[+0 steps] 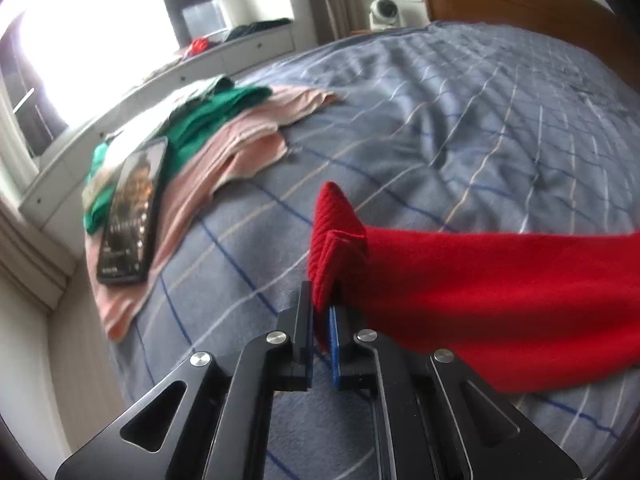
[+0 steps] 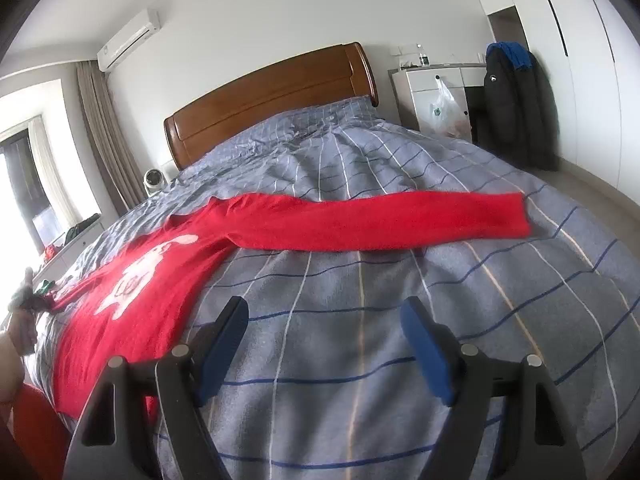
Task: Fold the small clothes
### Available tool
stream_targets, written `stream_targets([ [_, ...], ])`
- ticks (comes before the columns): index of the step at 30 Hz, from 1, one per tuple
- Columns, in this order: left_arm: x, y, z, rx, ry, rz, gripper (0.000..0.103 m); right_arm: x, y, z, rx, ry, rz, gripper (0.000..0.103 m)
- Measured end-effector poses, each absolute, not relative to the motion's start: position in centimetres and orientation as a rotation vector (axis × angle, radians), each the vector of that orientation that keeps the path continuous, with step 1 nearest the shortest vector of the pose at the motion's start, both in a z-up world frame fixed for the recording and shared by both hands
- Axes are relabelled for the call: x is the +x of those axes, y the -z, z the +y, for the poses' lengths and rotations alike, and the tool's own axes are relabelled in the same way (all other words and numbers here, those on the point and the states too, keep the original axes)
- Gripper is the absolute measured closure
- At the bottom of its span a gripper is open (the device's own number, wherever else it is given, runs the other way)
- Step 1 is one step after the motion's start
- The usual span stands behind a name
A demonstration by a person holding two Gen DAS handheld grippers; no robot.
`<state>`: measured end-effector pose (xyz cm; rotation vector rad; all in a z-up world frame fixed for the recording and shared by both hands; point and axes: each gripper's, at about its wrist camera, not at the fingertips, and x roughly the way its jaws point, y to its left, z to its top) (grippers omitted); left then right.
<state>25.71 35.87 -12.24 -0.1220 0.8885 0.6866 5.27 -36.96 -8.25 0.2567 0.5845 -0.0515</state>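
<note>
Left wrist view: the left claw (image 1: 322, 316), black metal with blue pads, is pinched tight on the ribbed cuff of a red knit sweater (image 1: 500, 300). The cuff stands up from the jaws as a thick doubled fold, its fine ribs running lengthwise, and the smoother knit of the sleeve stretches away to the right over the grey-blue checked quilt (image 1: 440, 120) of the bed. The quilt is soft and creased, crossed by thin white and blue lines. Toward the bed's left edge lies a pale pink cloth (image 1: 224, 160) in loose flat layers, with a green knit garment (image 1: 208, 116) crumpled on top and a black flat rectangular phone (image 1: 134, 212) resting on both, its screen lit. A brown wooden headboard (image 1: 520, 4) curves along the far end.

Right wrist view: the right claw (image 2: 324, 344) hangs with its blue pads wide apart, nothing between them — only quilt below. The red sweater lies spread flat on the bed to the left, a white figure printed on its chest, one long sleeve stretched straight to the right across the quilt. At the far left edge a person's hand (image 2: 20, 320) shows at the sweater's other sleeve end. The glossy wooden headboard rises behind, with a white wall air conditioner (image 2: 128, 38) above.
</note>
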Motion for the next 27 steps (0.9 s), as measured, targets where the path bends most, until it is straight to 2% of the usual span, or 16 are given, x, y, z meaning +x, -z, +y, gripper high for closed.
stream_targets([
  [5,25.9,13.1,35.3,-0.082,-0.688,0.904,0.098,5.3,8.4,-37.3,0.265,0.065,0.591,0.025],
  [7,25.3,12.6,34.7,-0.038,-0.685,0.898,0.089,5.3,8.4,-37.4,0.263,0.069,0.593,0.025],
  [8,25.0,12.1,34.5,-0.029,-0.684,0.888,0.076,5.3,8.3,-37.4,0.259,0.070,0.593,0.025],
  [9,24.0,11.3,34.2,-0.026,-0.681,0.867,0.057,5.3,8.1,-37.3,0.254,0.069,0.596,0.025],
  [12,19.3,7.8,32.4,-0.064,-0.564,0.767,0.040,4.7,7.1,-37.0,0.259,0.031,0.631,0.024],
  [13,17.6,6.8,31.5,-0.084,-0.495,0.755,0.037,4.2,6.9,-36.6,0.266,0.012,0.644,0.019],
  [15,14.2,5.8,29.1,-0.141,-0.310,0.772,0.023,3.4,6.7,-35.1,0.278,-0.063,0.690,0.015],
  [21,6.2,10.2,18.8,-0.169,0.119,0.939,0.021,1.8,9.2,-27.3,0.342,-0.386,0.908,0.015],
  [27,5.0,14.2,14.4,-0.178,0.170,1.022,0.022,3.2,12.1,-24.5,0.361,-0.447,0.981,0.017],
])
